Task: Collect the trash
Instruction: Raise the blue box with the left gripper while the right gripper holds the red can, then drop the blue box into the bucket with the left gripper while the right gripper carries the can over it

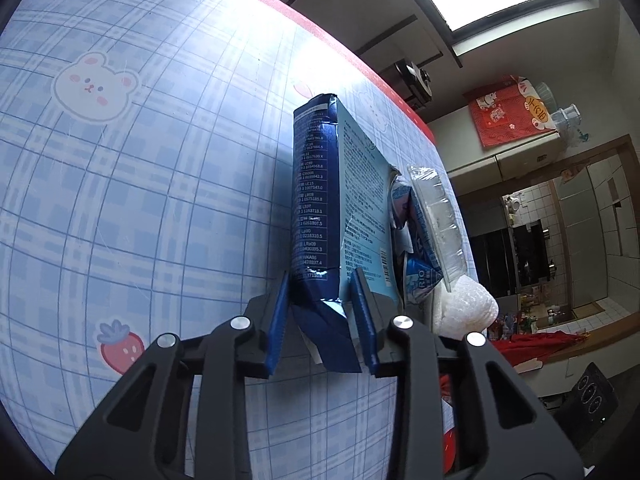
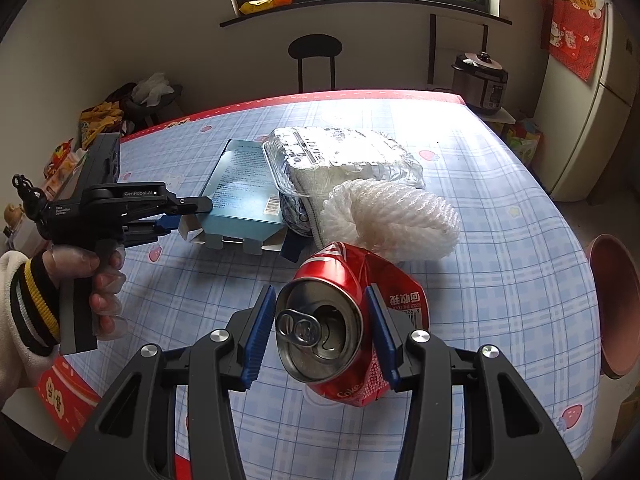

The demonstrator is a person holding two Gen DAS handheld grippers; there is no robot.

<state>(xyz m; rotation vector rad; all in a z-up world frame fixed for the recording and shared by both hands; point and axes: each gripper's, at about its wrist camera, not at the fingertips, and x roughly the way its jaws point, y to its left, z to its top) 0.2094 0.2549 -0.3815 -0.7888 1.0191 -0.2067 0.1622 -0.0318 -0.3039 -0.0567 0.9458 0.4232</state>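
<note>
left gripper [image 1: 324, 316]: blue pads on either side of the near end of the blue carton [image 1: 340, 200], jaws narrowed onto its dark side panel and light printed face; the open end flap sticks out between the fingers toward the lens; looks clamped on the box
right gripper [image 2: 320, 332]: blue pads pressed on both flanks of a crushed red cola can [image 2: 344, 320], jaws roughly half open; can held above the tablecloth, pull-tab top facing the camera, lower centre of frame
left hand [image 2: 100, 280]: wraps the handle of the left gripper at left edge of the right wrist view, in a clear glove, striped cuff below it
blue carton position: lies on the table [image 2: 500, 240] centre-left in the right wrist view, bottom flaps hanging open at its near end; in the left wrist view it runs from centre up toward the red table edge
clear plastic tray [image 2: 344, 160]: just beside the carton on its right, touching it, foil-looking contents inside; upper centre of right wrist view
white foam net [image 2: 392, 216]: just in front of the tray, between tray and can
small blue wrapper [image 1: 416, 240]: wedged between carton and tray, right of centre in left wrist view
table cover: blue plaid with bunny and strawberry prints, red border
pink bin rim [image 2: 612, 304]: right edge of right wrist view, off the table
</note>
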